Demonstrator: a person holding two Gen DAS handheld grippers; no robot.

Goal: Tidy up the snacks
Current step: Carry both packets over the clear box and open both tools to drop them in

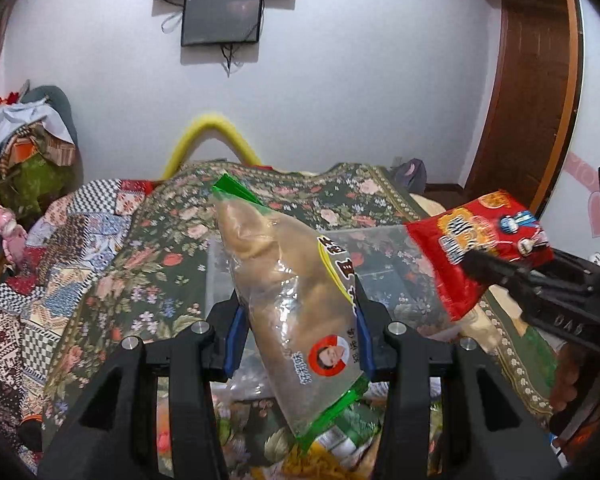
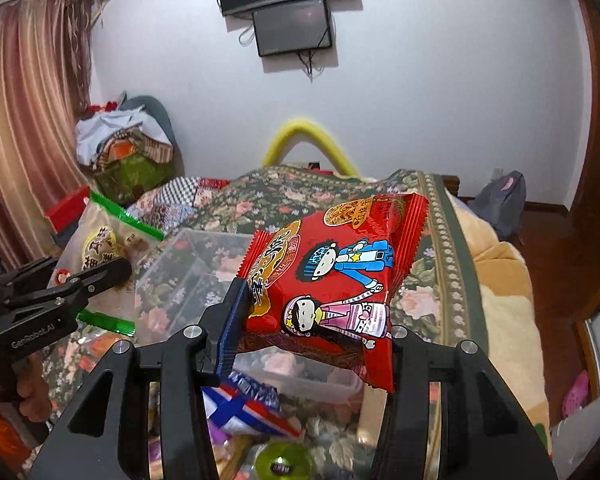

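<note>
- Over the flowered bedspread (image 1: 147, 240) and the clear plastic box (image 2: 187, 264), both packets hang in the air.
- Left gripper (image 1: 300, 320) is clenched on the see-through bag (image 1: 283, 288) of tan snacks, green-edged and pinched at mid-body. It looks soft, fairly heavy and prone to sag.
- Right gripper (image 2: 312, 328) grasps the red cartoon packet (image 2: 336, 280) near its lower edge. It is likely light, crinkly, slippery and crushable.

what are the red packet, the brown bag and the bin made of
Red packet: glossy printed plastic film, judging by its sheen and crimped edges. Brown bag: clear soft plastic with green sealed ends; contents show through. Bin: probably rigid clear plastic; the floral cloth shows through its walls.
</note>
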